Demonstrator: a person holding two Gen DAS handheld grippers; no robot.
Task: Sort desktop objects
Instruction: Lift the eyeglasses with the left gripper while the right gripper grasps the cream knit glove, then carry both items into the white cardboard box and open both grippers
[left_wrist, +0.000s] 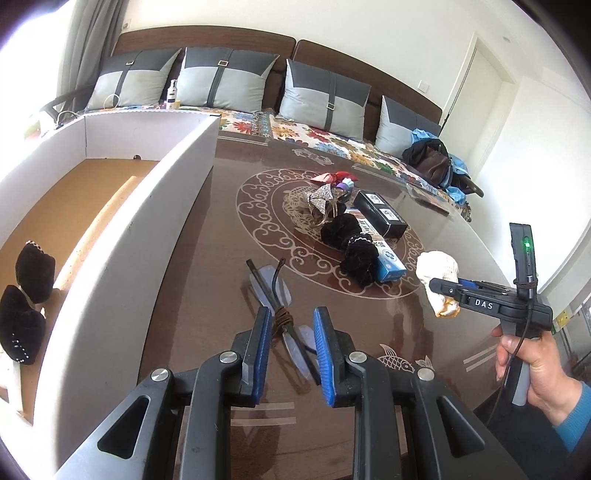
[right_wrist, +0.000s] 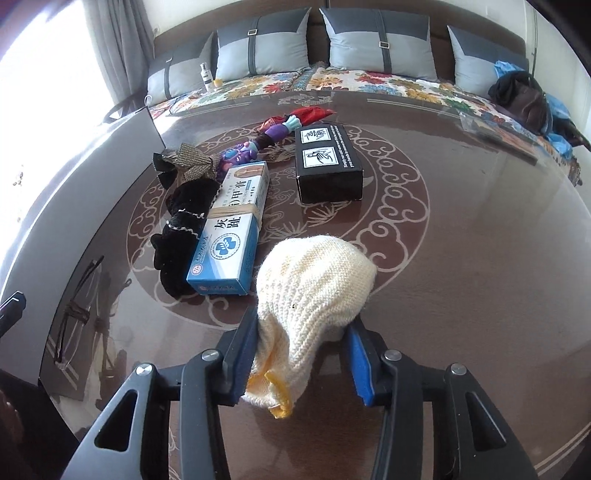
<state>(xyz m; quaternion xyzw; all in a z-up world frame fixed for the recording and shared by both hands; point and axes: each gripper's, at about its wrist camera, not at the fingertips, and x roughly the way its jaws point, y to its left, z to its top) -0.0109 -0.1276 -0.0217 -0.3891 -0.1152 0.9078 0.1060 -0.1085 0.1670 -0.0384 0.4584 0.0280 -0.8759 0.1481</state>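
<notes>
Right gripper (right_wrist: 301, 360) was clamped on a cream knitted sock (right_wrist: 314, 280), lifted above the table (right_wrist: 461, 240); the pick-up looked done. Next, carrying it into the white box (left_wrist: 122, 236). Left gripper (left_wrist: 290, 350) was shut, empty.

Your right tool (left_wrist: 448, 291) reads "DAS" on its side. On the blue-and-white box (right_wrist: 227, 229) you can read large Chinese characters "灰趾甲膏"; its smaller print stays illegible.
</notes>
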